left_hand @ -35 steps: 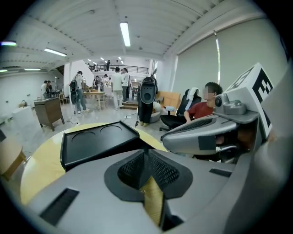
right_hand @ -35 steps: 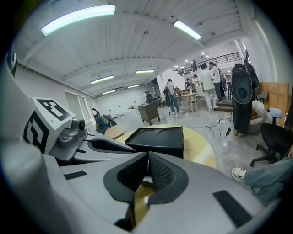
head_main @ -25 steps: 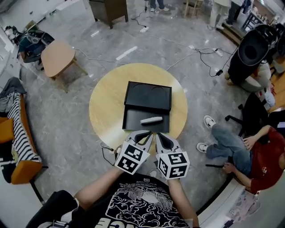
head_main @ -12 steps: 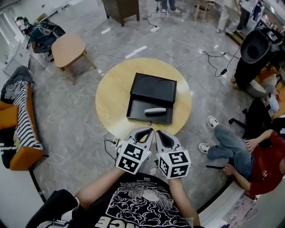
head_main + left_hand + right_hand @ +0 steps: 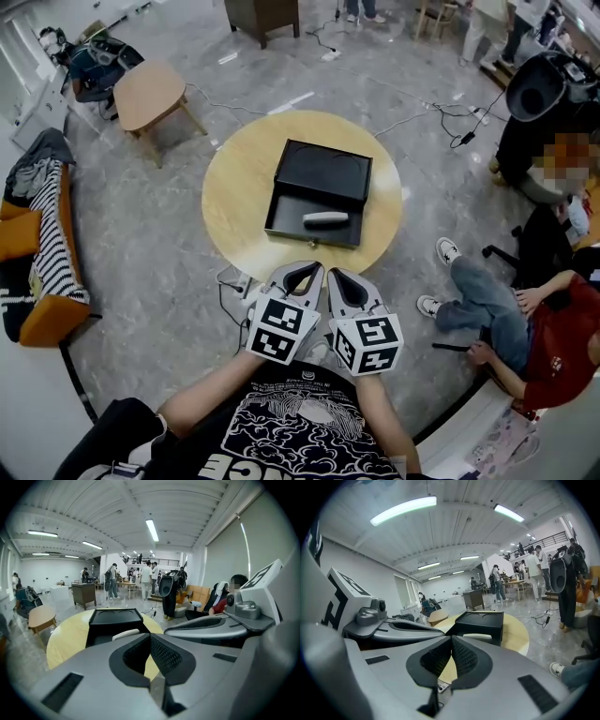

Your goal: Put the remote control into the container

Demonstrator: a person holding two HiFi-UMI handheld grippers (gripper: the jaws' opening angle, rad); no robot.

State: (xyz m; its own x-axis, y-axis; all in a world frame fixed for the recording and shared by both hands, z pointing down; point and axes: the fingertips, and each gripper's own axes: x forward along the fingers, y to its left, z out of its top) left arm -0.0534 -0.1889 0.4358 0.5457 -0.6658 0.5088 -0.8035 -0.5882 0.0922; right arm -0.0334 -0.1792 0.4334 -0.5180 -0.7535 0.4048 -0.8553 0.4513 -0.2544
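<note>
Pulled back; round yellow wooden surface (image 5: pixel 239 187) farther now. Pale grey remote control (image 5: pixel 325 218) lies in black lidded container (image 5: pixel 323 173). Left gripper (image 5: pixel 305 270), right gripper (image 5: pixel 337 275): jaws closed, empty. Looks done; next, rest.

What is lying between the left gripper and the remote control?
In the head view, only the container's near wall and a bare strip of the round table lie between the left gripper and the remote control.

Your right gripper (image 5: pixel 451 641) with jaws pressed together and nothing between them, your left gripper (image 5: pixel 436 630) close at its left, past the tips the black container (image 5: pixel 480 619) on the round wooden table (image 5: pixel 516 634), pale remote control (image 5: pixel 477 636) lying inside it, people standing far behind.
</note>
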